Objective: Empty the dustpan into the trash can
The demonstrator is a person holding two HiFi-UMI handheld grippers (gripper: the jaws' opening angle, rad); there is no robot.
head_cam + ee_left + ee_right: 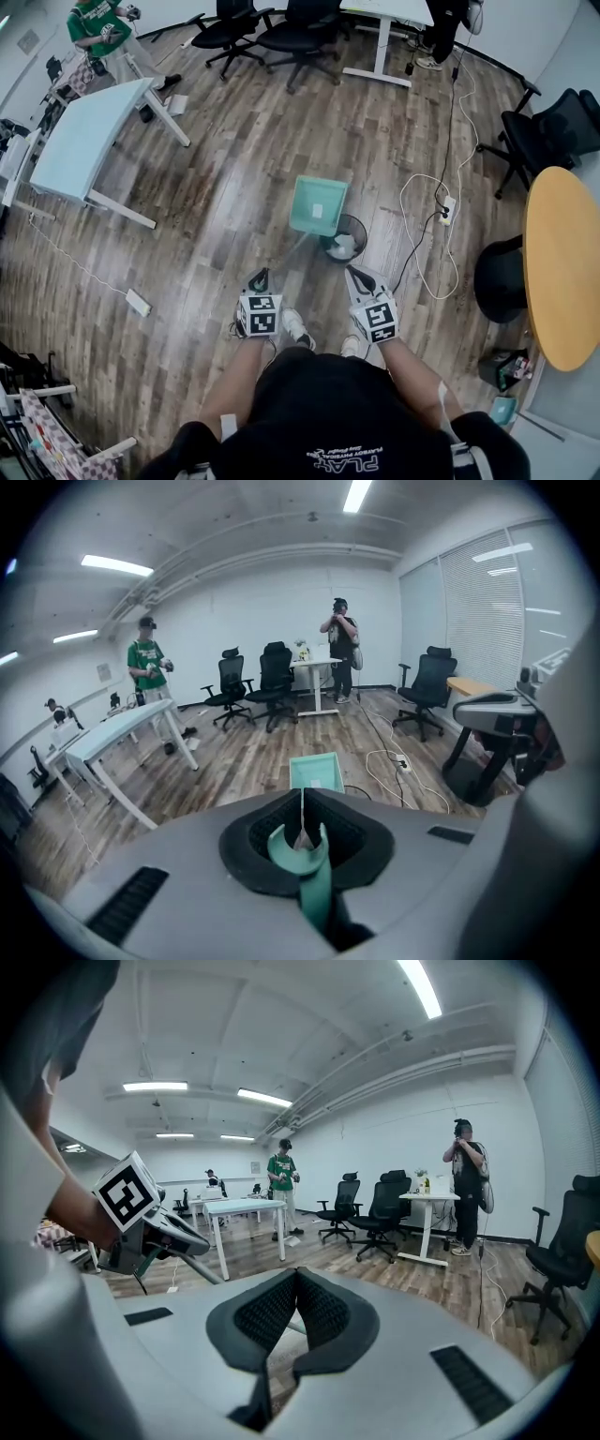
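I run two grippers: left gripper (258,279) pinches the one dustpan (319,204) by its handle; right gripper (361,275) pressed together, empty; one trash can (362,230) just beside.

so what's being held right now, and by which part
The left gripper is shut on the handle end of the teal plastic dustpan; the right gripper holds nothing.

Wood-plank floor (234,187) under a small black trash can (363,234), black office chairs (300,37), perhaps a white power strip (447,210)
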